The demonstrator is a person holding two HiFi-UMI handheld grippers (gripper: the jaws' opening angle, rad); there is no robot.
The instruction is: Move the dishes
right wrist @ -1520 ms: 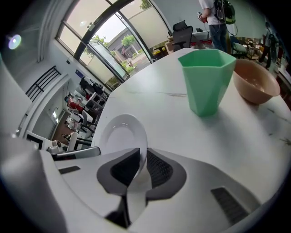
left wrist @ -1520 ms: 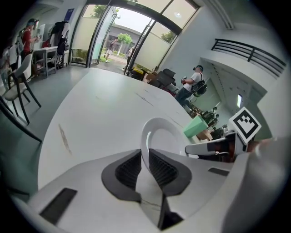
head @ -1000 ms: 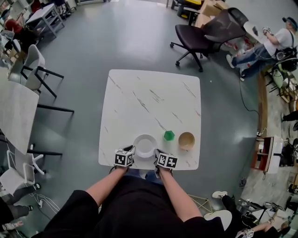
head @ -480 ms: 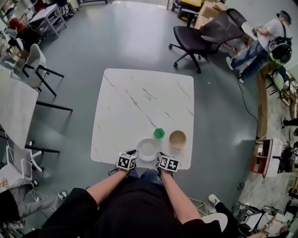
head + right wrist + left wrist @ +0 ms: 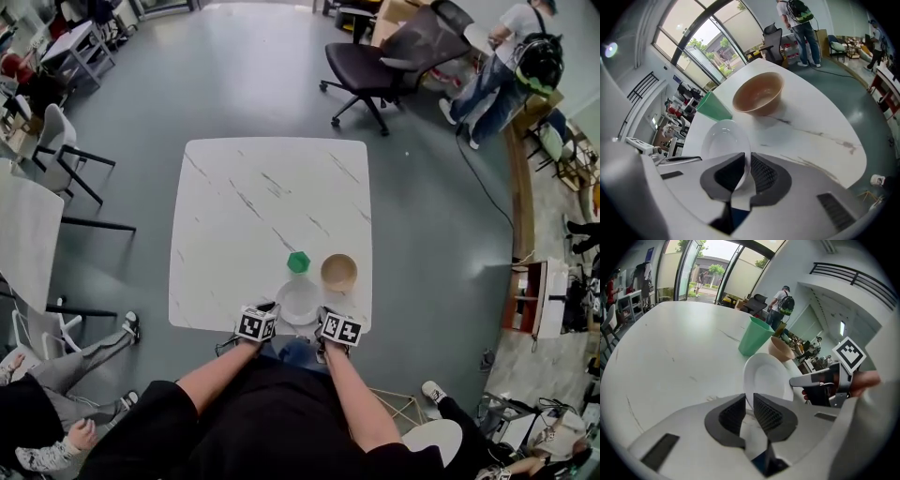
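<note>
So the white plate [image 5: 298, 302] has slid since a second ago. It used to sit lower left of the green cup [image 5: 298, 262], and now it's straight below it in the head view. It's also closer to the bottom edge of the table [image 5: 244, 216], with the tan bowl [image 5: 338, 272] just up and to its right. The whole table has drifted left in the frame too.

Both tools are on the plate. The left gripper [image 5: 272, 309] is pinched narrow on the left rim, and the right gripper [image 5: 322, 312] has the right rim. In the left gripper view the rim runs right between the ribbed pads [image 5: 768, 412], and it's the same in the right gripper view [image 5: 761, 174].

Handling-wise it looks like glazed ceramic or hard plastic. I'd guess it's stiff, smooth and pretty slippery, and chippable if it drops off that near edge. It's probably not heavy, but a thin rim gives the pads very little to bite on.

Opposite rims is the sensible place to hold it, with the pads well over the lip and not just on the tip. If one hand gets ahead of the other, I'd expect the plate to twist out, so keep it level.
</note>
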